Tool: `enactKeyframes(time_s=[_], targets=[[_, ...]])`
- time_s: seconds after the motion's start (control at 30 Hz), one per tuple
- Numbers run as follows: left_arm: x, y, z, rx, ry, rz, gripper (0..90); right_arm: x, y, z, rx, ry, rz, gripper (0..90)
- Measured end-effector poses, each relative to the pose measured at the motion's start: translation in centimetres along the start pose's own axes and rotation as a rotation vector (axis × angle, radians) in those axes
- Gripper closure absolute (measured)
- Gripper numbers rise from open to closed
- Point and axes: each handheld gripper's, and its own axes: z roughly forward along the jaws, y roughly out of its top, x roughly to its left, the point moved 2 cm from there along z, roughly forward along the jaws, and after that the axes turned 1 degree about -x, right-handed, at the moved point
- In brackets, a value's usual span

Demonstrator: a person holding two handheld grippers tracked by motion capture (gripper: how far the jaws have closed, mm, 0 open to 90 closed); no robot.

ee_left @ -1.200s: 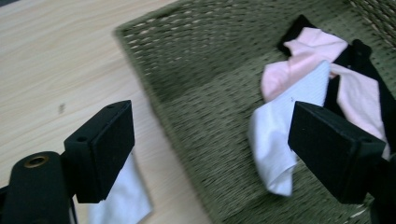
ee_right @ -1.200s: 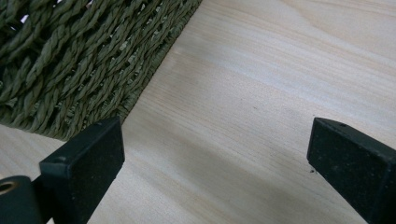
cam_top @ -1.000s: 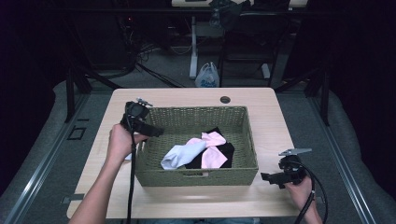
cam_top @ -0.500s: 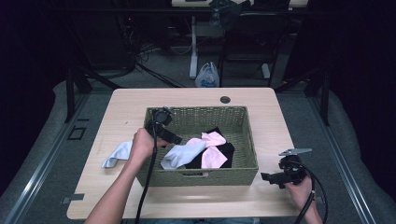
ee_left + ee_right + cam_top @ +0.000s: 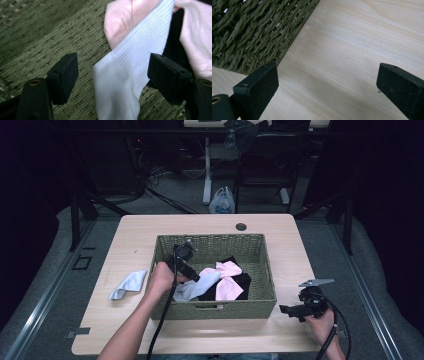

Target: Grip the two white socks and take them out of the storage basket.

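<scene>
A hand reaches into the basket for a pale blue sock.

Nearest, the right gripper (image 5: pixel 294 310) waits on the wooden table (image 5: pixel 135 232) beside the basket (image 5: pixel 265 270), its jaws spread wide with nothing between them. The left gripper (image 5: pixel 112 72) is down inside the basket, jaws spread too, one on each side of the pale blue sock (image 5: pixel 130 72). To do this well, I think it should go lower and squeeze only the blue sock, not the pink sock (image 5: pixel 120 20) or the black cloth (image 5: pixel 176 37) next to it. The blue sock looks soft and ribbed and lies bent on the woven floor. Farther off, another blue sock (image 5: pixel 128 284) lies on the table left of the basket.
</scene>
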Motion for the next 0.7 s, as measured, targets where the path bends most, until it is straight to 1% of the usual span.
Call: enactKeyframes(time_s=[0.03,0.1,0.13,0.17,0.23,0.3,0.33,0.43,0.47,0.5,0.53,0.57,0.6,0.63,0.67,0.7], targets=[[0.0,0.0,0.5,0.022,-0.003,0.002,25.1,0.0,0.0,0.0,0.0,0.0,0.0,3.7],[0.1,0.0,0.7,0.03,-0.004,0.0,24.4,0.0,0.0,0.0,-0.001,0.0,-0.001,3.7],[0.1,-0.1,1.1,0.043,-0.012,-0.007,24.3,0.0,0.0,0.0,0.0,0.0,-0.001,3.8],[0.1,-0.1,1.1,0.043,-0.012,-0.007,24.3,0.0,0.0,0.0,0.0,0.0,-0.001,3.8],[0.0,-0.1,1.5,0.065,-0.018,-0.008,25.9,0.0,0.0,0.0,0.001,-0.003,0.0,3.8],[0.0,-0.1,1.6,0.071,-0.017,-0.007,30.2,0.0,0.0,0.0,0.001,0.002,-0.001,3.7],[0.1,-0.1,1.6,0.08,-0.016,0.0,36.0,0.0,0.0,0.0,0.002,0.001,-0.001,3.8],[0.0,-0.1,1.8,0.093,-0.018,0.003,47.8,0.0,0.0,0.0,0.002,0.0,0.0,3.8],[-0.1,-0.2,1.9,0.097,-0.019,0.0,47.8,0.0,0.0,0.0,0.002,0.001,0.0,3.8],[-0.1,-0.2,1.9,0.099,-0.018,0.007,60.3,0.0,0.0,0.0,0.004,0.001,0.0,3.8],[-0.1,-0.2,1.9,0.099,-0.018,0.007,63.9,0.0,0.0,0.0,0.005,0.0,0.0,3.8],[-0.1,-0.3,1.8,0.095,-0.02,0.021,69.5,0.0,0.0,0.0,0.005,0.001,-0.001,3.8],[-0.1,-0.3,1.8,0.095,-0.02,0.021,73.3,0.0,0.0,0.0,0.005,0.001,-0.001,3.8],[-0.2,-0.4,1.8,0.088,-0.024,0.032,78.1,0.0,0.0,0.0,0.005,-0.001,0.0,3.9],[-0.2,-0.4,1.8,0.088,-0.024,0.032,80.7,0.0,0.0,0.0,0.0,-0.003,0.001,3.9],[-0.3,-0.4,1.6,0.075,-0.023,0.036,83.4,0.0,0.0,0.0,-0.001,-0.005,0.002,3.9]])
